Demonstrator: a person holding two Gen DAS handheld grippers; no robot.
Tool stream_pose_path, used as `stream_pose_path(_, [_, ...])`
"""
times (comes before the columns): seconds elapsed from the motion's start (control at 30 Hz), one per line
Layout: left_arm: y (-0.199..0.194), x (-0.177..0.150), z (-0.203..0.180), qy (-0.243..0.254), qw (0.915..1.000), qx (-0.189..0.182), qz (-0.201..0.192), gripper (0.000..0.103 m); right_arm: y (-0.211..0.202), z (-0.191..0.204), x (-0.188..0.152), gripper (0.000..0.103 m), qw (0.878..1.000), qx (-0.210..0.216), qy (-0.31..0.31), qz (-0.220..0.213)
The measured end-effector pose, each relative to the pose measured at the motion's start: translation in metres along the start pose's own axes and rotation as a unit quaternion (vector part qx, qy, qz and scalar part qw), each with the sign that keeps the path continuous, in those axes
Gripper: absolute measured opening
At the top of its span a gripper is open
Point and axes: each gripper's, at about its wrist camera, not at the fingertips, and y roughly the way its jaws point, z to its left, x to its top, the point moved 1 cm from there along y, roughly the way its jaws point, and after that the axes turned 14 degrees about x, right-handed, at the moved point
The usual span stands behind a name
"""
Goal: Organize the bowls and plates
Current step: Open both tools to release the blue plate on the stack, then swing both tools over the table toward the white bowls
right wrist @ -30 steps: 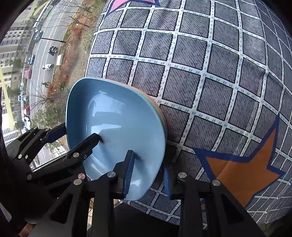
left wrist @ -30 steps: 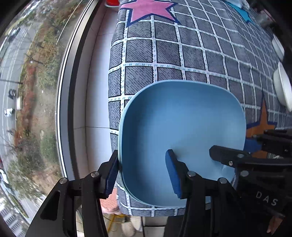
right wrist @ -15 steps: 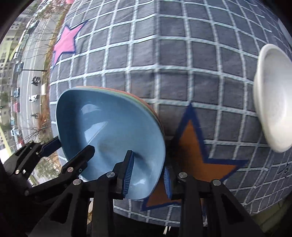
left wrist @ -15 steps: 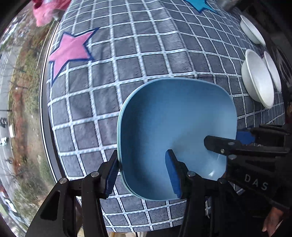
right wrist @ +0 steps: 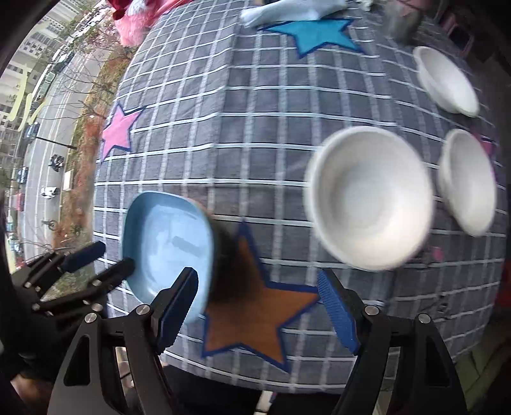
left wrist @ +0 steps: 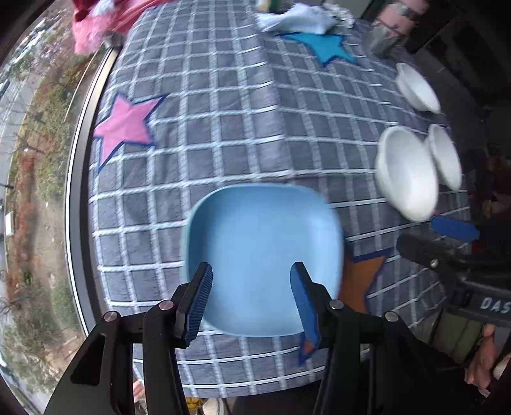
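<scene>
A stack of square plates with a light blue plate [left wrist: 262,255] on top lies on the grey checked tablecloth [left wrist: 242,127] near its front edge, beside an orange star patch [right wrist: 255,306]. My left gripper [left wrist: 252,301] is open just above the plate's near edge. My right gripper [right wrist: 258,306] is open above the orange star, right of the blue plate [right wrist: 166,242]. Three white bowls stand to the right: a large one [right wrist: 367,194], one beside it [right wrist: 466,182] and one farther back [right wrist: 447,79].
The table's left edge runs along a window frame [left wrist: 76,178] with the street far below. A pink star patch [left wrist: 127,124], a blue star patch [left wrist: 322,44], a white cloth [left wrist: 297,19] and a pink and red bundle [left wrist: 105,22] lie at the back.
Both grippers let go of the blue plate stack and opened wide. Both pulled back and up, so the plate stack looks smaller and the white bowls have come into view.
</scene>
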Motion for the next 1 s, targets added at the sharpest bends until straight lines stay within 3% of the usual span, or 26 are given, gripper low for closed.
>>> stream_pose_path(0.1, [-0.013, 0.015, -0.041, 0.022, 0.9996, -0.01, -0.015, 0.055, -0.024, -0.026, -0.019, 0.078, 1.0, -0.017, 0.018, -0.013])
stream_pose_path(0.2, [-0.019, 0.024, -0.078, 0.041, 0.9989, -0.013, -0.019, 0.058, -0.04, -0.07, -0.037, 0.078, 0.997, -0.002, 0.078, -0.025])
stream_pose_path(0.53, [-0.045, 0.064, -0.213, 0.084, 0.9947, -0.044, -0.038, 0.06, -0.107, -0.211, -0.024, 0.078, 0.977, -0.002, 0.192, -0.093])
stream_pose_path(0.77, [-0.045, 0.103, -0.28, 0.079, 0.9954, -0.04, -0.035, 0.06, -0.119, -0.267, -0.008, 0.078, 0.979, -0.019, 0.186, -0.085])
stream_pose_path(1.0, [-0.031, 0.116, -0.287, 0.021, 0.9992, -0.032, -0.009, 0.06, -0.113, -0.269, 0.003, 0.078, 0.991, -0.02, 0.119, -0.055])
